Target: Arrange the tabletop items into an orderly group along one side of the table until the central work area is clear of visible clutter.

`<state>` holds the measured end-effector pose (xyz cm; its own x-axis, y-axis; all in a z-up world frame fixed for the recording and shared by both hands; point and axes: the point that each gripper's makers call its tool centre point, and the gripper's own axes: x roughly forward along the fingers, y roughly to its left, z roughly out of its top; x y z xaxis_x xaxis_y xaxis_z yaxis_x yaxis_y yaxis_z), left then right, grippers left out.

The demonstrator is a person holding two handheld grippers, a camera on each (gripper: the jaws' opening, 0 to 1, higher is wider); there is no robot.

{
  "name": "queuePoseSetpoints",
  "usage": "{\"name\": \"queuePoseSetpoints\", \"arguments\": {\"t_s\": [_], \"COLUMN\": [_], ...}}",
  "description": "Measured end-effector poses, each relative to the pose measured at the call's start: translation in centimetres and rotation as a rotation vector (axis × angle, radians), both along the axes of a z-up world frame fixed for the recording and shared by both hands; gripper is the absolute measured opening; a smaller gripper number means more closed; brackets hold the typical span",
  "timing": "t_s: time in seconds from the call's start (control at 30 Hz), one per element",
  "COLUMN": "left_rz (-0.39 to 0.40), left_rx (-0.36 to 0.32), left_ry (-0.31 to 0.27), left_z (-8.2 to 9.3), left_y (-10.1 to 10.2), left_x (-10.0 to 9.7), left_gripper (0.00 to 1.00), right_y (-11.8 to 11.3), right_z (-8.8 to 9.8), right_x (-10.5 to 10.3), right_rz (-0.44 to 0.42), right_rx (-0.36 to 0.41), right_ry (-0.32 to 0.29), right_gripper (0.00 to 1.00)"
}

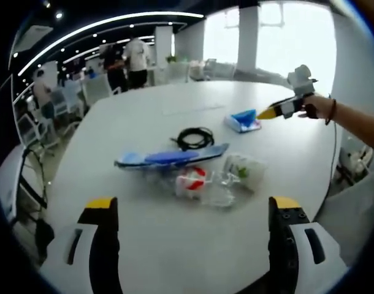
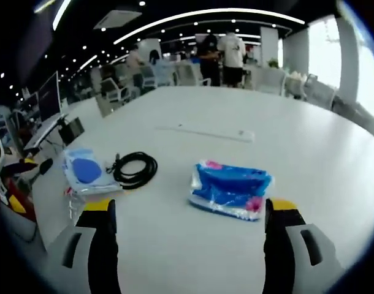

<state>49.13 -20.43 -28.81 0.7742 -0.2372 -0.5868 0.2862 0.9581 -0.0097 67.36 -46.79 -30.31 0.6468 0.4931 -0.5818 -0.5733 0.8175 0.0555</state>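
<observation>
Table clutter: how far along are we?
Nothing looks grouped yet. The blue packet, black cable coil, blue sleeve and clear wrappers lie mid-table. In hand: the right tool is open, closing on the packet; the left tool is open. Everything needs moving aside.

- We take this for a large open-plan office or meeting area.
- A big rounded white surface point(image 2: 248, 110), like a conference table, runs through the room.
- We see office chairs point(image 2: 113, 92) and a monitor point(image 2: 49, 95) at desks along one side.
- Long curved light strips point(image 1: 101, 26) and small spotlights line the dark ceiling.
- Tall windows point(image 1: 294, 37) let in daylight.
- People point(image 2: 231, 55) stand talking at the far end.
</observation>
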Motion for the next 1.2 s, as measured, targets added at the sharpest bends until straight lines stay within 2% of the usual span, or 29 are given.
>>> {"name": "queuePoseSetpoints", "arguments": {"t_s": [0.27, 0.57, 0.77, 0.97, 1.2], "left_rz": [-0.007, -0.011, -0.017, -0.014, -0.014], "left_rx": [0.008, 0.003, 0.007, 0.011, -0.002], "left_ry": [-0.007, -0.013, -0.016, -0.017, -0.016], "left_z": [0.2, 0.3, 0.4, 0.5, 0.6], "left_y": [-0.1, -0.2, -0.3, -0.2, -0.2], "left_x": [0.0, -0.1, 0.0, -0.1, -0.4], "left_gripper": [0.99, 0.99, 0.99, 0.99, 0.99], "right_y": [1.7, 5.8, 8.2, 10.5, 12.9], "right_z": [0.7, 1.0, 0.6, -0.3, -1.5], "right_x": [-1.4, -4.2, -5.8, -7.7, -9.3], "right_rz": [0.052, 0.146, 0.215, 0.240, 0.294], "right_rx": [0.022, 0.059, 0.032, 0.071, 0.027], "right_ry": [-0.004, 0.001, 0.003, 0.061, 0.066], "right_gripper": [0.99, 0.99, 0.99, 0.99, 0.99]}}
